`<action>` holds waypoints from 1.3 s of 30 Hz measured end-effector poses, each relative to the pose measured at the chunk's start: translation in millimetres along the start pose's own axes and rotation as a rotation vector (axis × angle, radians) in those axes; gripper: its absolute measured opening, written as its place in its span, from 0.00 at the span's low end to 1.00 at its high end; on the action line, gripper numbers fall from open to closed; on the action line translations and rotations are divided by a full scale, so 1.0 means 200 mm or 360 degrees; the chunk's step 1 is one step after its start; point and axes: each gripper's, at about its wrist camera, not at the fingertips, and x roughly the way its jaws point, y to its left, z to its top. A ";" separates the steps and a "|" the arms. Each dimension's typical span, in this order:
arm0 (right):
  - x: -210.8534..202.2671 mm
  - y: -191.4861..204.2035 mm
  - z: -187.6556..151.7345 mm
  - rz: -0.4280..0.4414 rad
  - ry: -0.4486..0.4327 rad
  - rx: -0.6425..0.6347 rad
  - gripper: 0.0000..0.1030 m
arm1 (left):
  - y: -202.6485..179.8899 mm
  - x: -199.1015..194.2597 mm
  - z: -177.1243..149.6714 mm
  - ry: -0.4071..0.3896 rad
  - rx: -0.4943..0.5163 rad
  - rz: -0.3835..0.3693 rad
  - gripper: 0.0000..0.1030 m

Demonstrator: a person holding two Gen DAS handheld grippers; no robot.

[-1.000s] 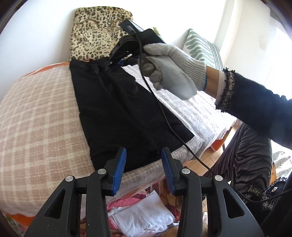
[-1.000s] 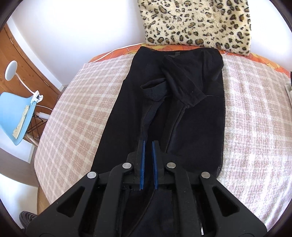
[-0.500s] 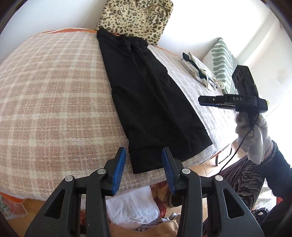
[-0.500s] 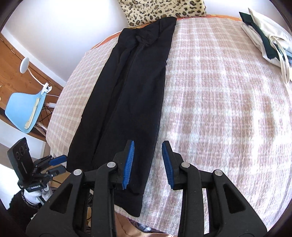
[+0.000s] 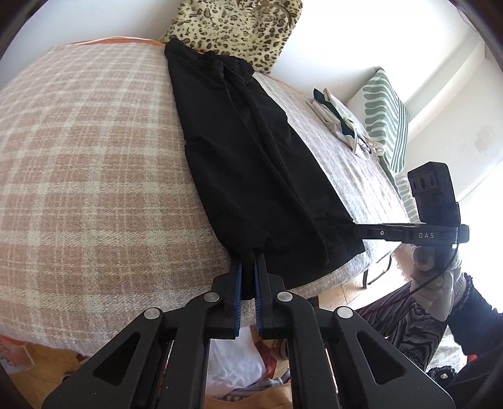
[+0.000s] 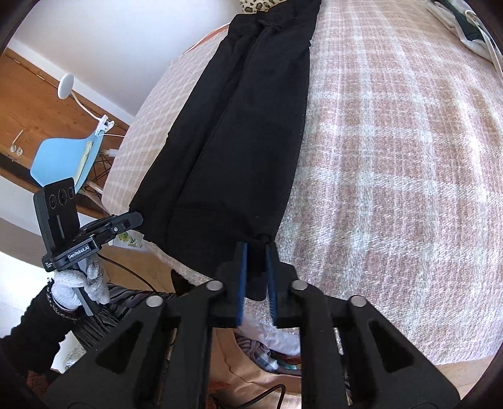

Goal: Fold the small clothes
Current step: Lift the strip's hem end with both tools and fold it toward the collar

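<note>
A pair of black trousers (image 5: 251, 163) lies lengthwise on the plaid bed cover (image 5: 94, 176), waist at the far end, leg hems at the near edge. My left gripper (image 5: 247, 267) is shut on one hem corner. My right gripper (image 6: 256, 251) is shut on the other hem corner of the trousers (image 6: 239, 126). In the left wrist view the right gripper (image 5: 358, 231) shows side-on at the hem's right corner. In the right wrist view the left gripper (image 6: 135, 218) shows at the hem's left corner, held by a gloved hand (image 6: 85, 283).
A leopard-print cushion (image 5: 239, 28) leans on the wall behind the waist. Folded light clothes (image 5: 342, 122) and a green striped pillow (image 5: 386, 122) lie at the right. A blue chair (image 6: 63, 160) and clip lamp (image 6: 67, 85) stand left of the bed. Clothes lie on the floor below (image 5: 232, 368).
Both grippers were open above the near bed edge half a second ago. They have moved in to the trouser hems and closed on the two corners.
</note>
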 end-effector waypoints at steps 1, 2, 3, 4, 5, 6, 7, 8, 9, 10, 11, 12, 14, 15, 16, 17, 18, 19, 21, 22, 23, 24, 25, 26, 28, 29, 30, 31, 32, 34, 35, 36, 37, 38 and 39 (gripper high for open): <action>0.00 0.01 0.00 -0.0042 -0.0017 -0.0017 0.05 | -0.01 -0.01 0.00 -0.0008 0.0019 0.0009 0.04; 0.00 0.01 -0.01 -0.0076 -0.0028 -0.0031 0.05 | -0.02 -0.02 -0.01 -0.0017 0.0039 0.0019 0.04; 0.00 0.01 -0.01 -0.0089 -0.0032 -0.0031 0.05 | -0.03 -0.02 -0.02 -0.0021 0.0061 0.0028 0.04; 0.00 -0.01 -0.01 -0.0081 -0.0037 -0.0017 0.05 | -0.03 -0.03 -0.02 -0.0025 0.0076 0.0037 0.04; -0.01 -0.02 0.00 -0.0058 -0.0036 0.0000 0.05 | -0.03 -0.03 -0.03 -0.0029 0.0080 0.0036 0.04; -0.01 -0.04 -0.01 -0.0035 -0.0030 0.0015 0.05 | -0.02 -0.03 -0.03 -0.0033 0.0071 0.0027 0.04; -0.01 -0.05 0.00 -0.0003 -0.0024 0.0031 0.05 | -0.01 -0.04 -0.03 -0.0027 0.0053 0.0008 0.04; -0.01 -0.07 -0.01 0.0026 -0.0019 0.0052 0.06 | 0.00 -0.04 -0.03 -0.0018 0.0032 -0.0005 0.06; -0.01 -0.08 -0.01 0.0049 -0.0006 0.0073 0.10 | 0.01 -0.04 -0.02 -0.0010 0.0010 0.0002 0.11; -0.01 -0.09 -0.01 0.0061 0.0009 0.0090 0.13 | 0.02 -0.04 -0.02 -0.0002 -0.0013 0.0014 0.15; -0.01 -0.11 -0.01 0.0071 0.0017 0.0110 0.24 | 0.03 -0.04 -0.01 0.0002 -0.0030 0.0006 0.21; -0.01 -0.12 -0.02 0.0107 0.0010 0.0133 0.29 | 0.04 -0.04 -0.01 0.0003 -0.0037 -0.0001 0.21; -0.02 -0.14 -0.03 0.0140 0.0013 0.0144 0.31 | 0.04 -0.02 -0.01 0.0024 -0.0040 0.0002 0.21; -0.02 -0.13 -0.04 0.0125 0.0009 0.0123 0.31 | 0.05 -0.01 -0.01 0.0037 -0.0047 -0.0004 0.21; -0.02 -0.12 -0.04 0.0106 0.0005 0.0097 0.31 | 0.04 0.00 -0.02 0.0052 -0.0055 -0.0012 0.21; -0.02 -0.10 -0.04 0.0086 -0.0001 0.0069 0.31 | 0.04 0.01 -0.02 0.0060 -0.0058 -0.0013 0.21; -0.01 -0.07 -0.03 0.0054 -0.0002 0.0032 0.28 | 0.03 0.01 -0.02 0.0051 -0.0051 -0.0009 0.21; -0.01 -0.04 -0.03 0.0006 -0.0008 -0.0008 0.21 | 0.03 0.01 -0.02 0.0051 -0.0039 -0.0006 0.21; 0.02 -0.01 -0.04 -0.0041 0.0008 -0.0034 0.06 | 0.02 0.01 -0.02 0.0041 -0.0011 0.0014 0.20; 0.01 -0.02 -0.04 -0.0036 0.0002 -0.0019 0.06 | 0.02 0.01 -0.02 0.0036 0.0002 0.0024 0.19; 0.00 -0.03 -0.04 -0.0036 -0.0001 -0.0012 0.06 | 0.01 0.01 -0.01 0.0034 0.0006 0.0027 0.18; -0.01 -0.04 -0.04 -0.0046 -0.0012 -0.0012 0.06 | 0.02 0.01 -0.02 0.0033 0.0004 0.0025 0.17; -0.02 -0.06 -0.05 -0.0044 -0.0020 -0.0008 0.05 | 0.02 0.01 -0.02 0.0032 0.0003 0.0022 0.17; -0.03 -0.07 -0.05 -0.0032 -0.0023 0.0002 0.05 | 0.02 0.00 -0.02 0.0032 0.0004 0.0019 0.17; -0.04 -0.09 -0.06 -0.0037 -0.0025 0.0015 0.05 | 0.02 0.00 -0.02 0.0032 -0.0001 0.0007 0.17; -0.04 -0.10 -0.06 -0.0032 -0.0029 0.0013 0.05 | 0.03 0.01 -0.02 0.0038 -0.0006 0.0007 0.17; -0.05 -0.10 -0.06 -0.0016 -0.0030 0.0009 0.06 | 0.03 0.01 -0.02 0.0043 -0.0014 -0.0001 0.17; -0.05 -0.10 -0.05 0.0002 -0.0033 0.0008 0.06 | 0.03 0.02 -0.01 0.0049 -0.0020 -0.0007 0.17; -0.04 -0.09 -0.05 0.0025 -0.0029 0.0015 0.07 | 0.03 0.02 -0.01 0.0050 -0.0018 -0.0008 0.17; -0.04 -0.12 -0.04 0.0083 0.0000 0.0067 0.09 | 0.02 0.02 -0.01 0.0051 -0.0001 -0.0010 0.17; -0.04 -0.14 -0.04 0.0114 0.0018 0.0100 0.16 | 0.01 0.02 0.00 0.0049 0.0010 -0.0010 0.17; -0.03 -0.16 -0.05 0.0142 0.0024 0.0129 0.21 | 0.01 0.02 0.00 0.0046 0.0021 -0.0007 0.16; -0.03 -0.17 -0.05 0.0163 0.0018 0.0146 0.21 | 0.00 0.02 0.00 0.0045 0.0030 -0.0009 0.13; -0.03 -0.17 -0.05 0.0162 0.0018 0.0140 0.21 | -0.01 0.02 0.00 0.0043 0.0037 -0.0009 0.08; -0.03 -0.17 -0.05 0.0155 0.0013 0.0126 0.21 | -0.01 0.02 0.01 0.0041 0.0043 -0.0011 0.08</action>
